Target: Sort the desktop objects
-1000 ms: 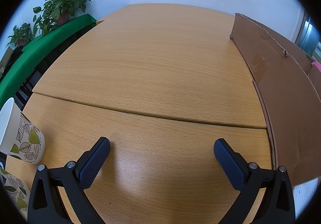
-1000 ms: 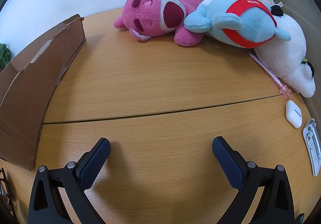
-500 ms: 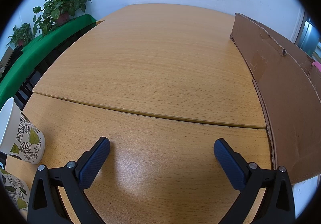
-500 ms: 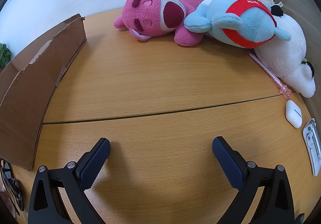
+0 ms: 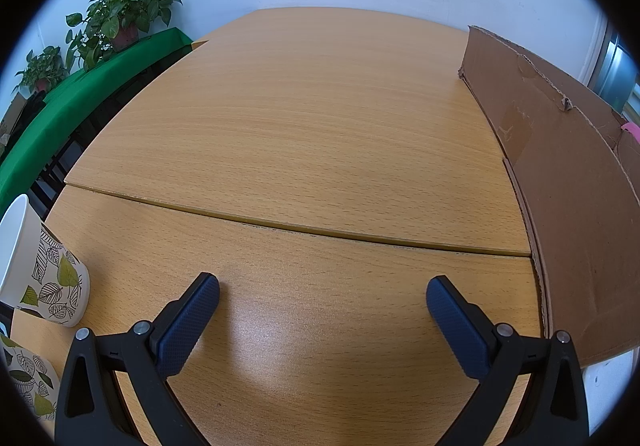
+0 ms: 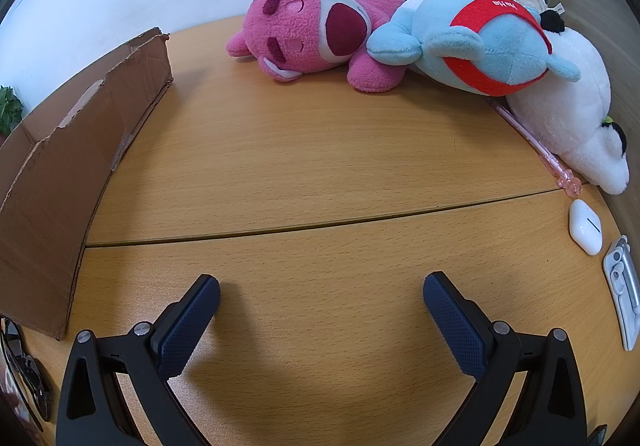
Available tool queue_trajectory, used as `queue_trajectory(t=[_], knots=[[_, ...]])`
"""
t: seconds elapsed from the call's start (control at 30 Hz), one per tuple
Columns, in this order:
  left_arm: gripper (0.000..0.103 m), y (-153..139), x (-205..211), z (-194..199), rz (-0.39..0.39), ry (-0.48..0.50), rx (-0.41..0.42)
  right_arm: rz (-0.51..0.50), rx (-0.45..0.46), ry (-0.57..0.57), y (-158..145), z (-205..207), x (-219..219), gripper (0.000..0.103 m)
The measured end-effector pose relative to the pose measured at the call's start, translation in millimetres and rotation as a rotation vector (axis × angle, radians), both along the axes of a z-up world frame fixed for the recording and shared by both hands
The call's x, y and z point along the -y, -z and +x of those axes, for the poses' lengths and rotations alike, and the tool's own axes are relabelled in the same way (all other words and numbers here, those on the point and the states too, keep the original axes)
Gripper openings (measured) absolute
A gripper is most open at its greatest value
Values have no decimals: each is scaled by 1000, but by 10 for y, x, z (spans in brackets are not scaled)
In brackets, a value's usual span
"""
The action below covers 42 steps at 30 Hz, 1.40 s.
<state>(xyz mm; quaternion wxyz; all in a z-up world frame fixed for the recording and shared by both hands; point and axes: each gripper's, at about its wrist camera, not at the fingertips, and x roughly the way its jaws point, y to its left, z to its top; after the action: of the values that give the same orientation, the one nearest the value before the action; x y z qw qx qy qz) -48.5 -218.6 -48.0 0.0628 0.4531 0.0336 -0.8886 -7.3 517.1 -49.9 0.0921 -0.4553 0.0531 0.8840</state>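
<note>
In the right wrist view, a pink plush bear, a blue and red plush and a white plush lie at the table's far right. A pink pen, a white earbud case and a grey clip-like object lie on the right. My right gripper is open and empty over bare wood. My left gripper is open and empty over bare wood. A brown cardboard box stands to its right and also shows in the right wrist view.
Two leaf-patterned paper cups stand at the left edge of the wooden table. Potted plants sit on a green-covered bench beyond the table. A dark object lies at the right view's lower left edge.
The right gripper has shifted slightly, so the box looks a little further left and a dark object shows at the lower left. The left view is nearly unchanged.
</note>
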Motion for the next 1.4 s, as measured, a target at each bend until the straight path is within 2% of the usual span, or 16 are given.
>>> queue_trajectory(t=[0.83, 1.03, 1.17, 1.3, 1.4], knots=[[103, 1, 1, -5, 1, 1, 0, 0, 0, 0, 5, 6, 1, 103], [101, -39, -52, 172, 18, -24, 16, 0, 0, 29, 21, -24, 2, 103], [101, -459, -310, 621, 16, 3, -98, -5, 23, 37, -8, -1, 38, 103], [102, -951, -801, 1212, -38, 136, -205, -18, 61, 97, -43, 130, 133, 103], [102, -1202, -1131, 1665, -27, 254, -240, -11, -20, 46, -188, 379, 376, 103]])
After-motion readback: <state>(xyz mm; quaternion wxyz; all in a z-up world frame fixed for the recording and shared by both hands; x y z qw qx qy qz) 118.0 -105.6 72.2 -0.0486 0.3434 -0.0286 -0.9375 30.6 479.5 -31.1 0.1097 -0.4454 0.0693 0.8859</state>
